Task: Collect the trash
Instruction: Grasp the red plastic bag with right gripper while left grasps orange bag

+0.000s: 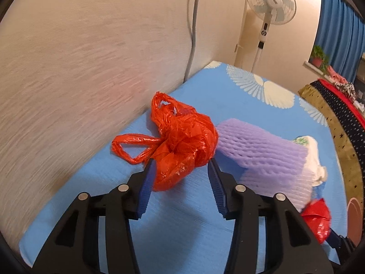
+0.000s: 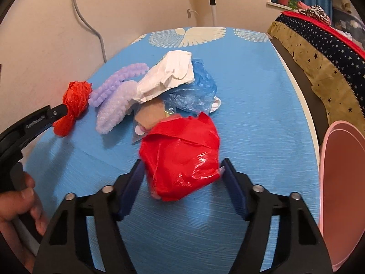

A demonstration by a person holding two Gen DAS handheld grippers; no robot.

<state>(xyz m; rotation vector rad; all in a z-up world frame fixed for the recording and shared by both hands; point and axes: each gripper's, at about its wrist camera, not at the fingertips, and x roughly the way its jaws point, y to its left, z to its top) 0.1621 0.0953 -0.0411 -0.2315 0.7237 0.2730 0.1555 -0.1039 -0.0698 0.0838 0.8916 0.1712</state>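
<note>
One pink bin (image 2: 342, 182), contents unseen.

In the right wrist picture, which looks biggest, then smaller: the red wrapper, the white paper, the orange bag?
1. Red wrapper, though it lies nearest the camera, so that is unsure.
2. White paper.
3. Orange bag, partly hidden behind the other gripper.

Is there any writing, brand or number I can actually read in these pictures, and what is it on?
None can be read.
Embossed lettering on the left gripper arm, right wrist view: too blurred.
Badge at the fan hub: too small.
Green print on the white wrapper behind the purple foam net: unreadable.
</note>
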